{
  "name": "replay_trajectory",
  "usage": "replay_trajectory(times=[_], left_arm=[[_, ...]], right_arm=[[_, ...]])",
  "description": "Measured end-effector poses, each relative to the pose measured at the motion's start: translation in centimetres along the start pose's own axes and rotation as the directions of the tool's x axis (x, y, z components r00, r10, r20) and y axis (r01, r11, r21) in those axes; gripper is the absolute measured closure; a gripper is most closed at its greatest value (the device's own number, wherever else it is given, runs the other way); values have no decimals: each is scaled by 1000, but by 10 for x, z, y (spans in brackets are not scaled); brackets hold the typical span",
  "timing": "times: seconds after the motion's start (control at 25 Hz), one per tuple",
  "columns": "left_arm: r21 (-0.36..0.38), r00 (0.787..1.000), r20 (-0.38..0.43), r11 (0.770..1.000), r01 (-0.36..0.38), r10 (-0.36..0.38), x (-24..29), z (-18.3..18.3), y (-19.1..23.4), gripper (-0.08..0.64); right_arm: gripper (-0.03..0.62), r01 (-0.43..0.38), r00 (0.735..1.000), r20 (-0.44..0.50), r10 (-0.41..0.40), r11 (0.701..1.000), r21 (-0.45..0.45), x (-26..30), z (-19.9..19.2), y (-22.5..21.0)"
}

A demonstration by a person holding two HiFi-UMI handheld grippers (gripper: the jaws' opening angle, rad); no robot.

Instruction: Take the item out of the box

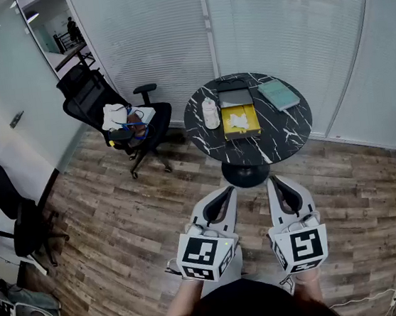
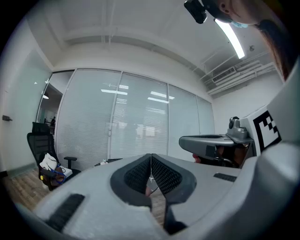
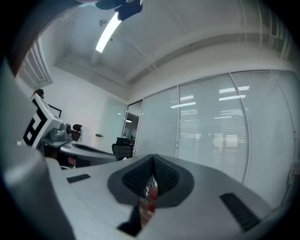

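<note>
Well, the task is not yet under way: the person stands back on the wood floor (image 1: 120,227), and the round black marble table (image 1: 285,136) is well apart, at twelve o'clock from the grippers. Two black office chairs are in view, one at ten o'clock (image 1: 93,95) with clothes piled on its seat and one at nine o'clock (image 1: 11,212) by the wall.

The left gripper (image 1: 225,193) and the right gripper (image 1: 277,182) hang low, side by side, both pointing toward the table. In the left gripper view the left gripper (image 2: 151,158) has its ribbed pads pressed together at the tips with nothing between them. The right gripper (image 3: 153,160) looks the same in its own view, closed and empty.

The yellow box (image 1: 249,112) lies open at the middle of the table, its grey lid folded back toward twelve o'clock. A green book (image 1: 278,94) lies at two o'clock of it, and a pale oblong object (image 1: 210,112) just beside it at nine o'clock. The item (image 1: 238,121), small, white and crumpled-looking, sits inside the box.

My judgement of the risks: the jaws must open before reaching in, or closed tips will push the item around. The item looks light and soft, so a shallow pinch may slip. The box may also slide or lift along with it unless the other gripper steadies it.

Counted: one table, two chairs, two grippers, one box, one book, one oblong object, one item.
</note>
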State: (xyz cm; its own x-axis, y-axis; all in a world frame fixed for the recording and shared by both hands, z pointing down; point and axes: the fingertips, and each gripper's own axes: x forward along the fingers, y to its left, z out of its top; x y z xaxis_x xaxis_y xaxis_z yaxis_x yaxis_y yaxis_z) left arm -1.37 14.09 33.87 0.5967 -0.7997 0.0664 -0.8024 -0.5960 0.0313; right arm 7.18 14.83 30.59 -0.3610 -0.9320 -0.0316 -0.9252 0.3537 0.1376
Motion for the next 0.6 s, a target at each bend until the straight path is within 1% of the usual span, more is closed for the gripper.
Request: replay_trajectory(times=[0.28,0.6], left_arm=[[4,1000,8,1000,-6,6,17,1,11,534],[-6,1000,15,1000,-10,10,40,5,31,534]], right_arm=[[569,-25,1000,8,25,1000,12,16,-3,-3],[569,-35,999,-15,35,999,-10,48,-8,-10]])
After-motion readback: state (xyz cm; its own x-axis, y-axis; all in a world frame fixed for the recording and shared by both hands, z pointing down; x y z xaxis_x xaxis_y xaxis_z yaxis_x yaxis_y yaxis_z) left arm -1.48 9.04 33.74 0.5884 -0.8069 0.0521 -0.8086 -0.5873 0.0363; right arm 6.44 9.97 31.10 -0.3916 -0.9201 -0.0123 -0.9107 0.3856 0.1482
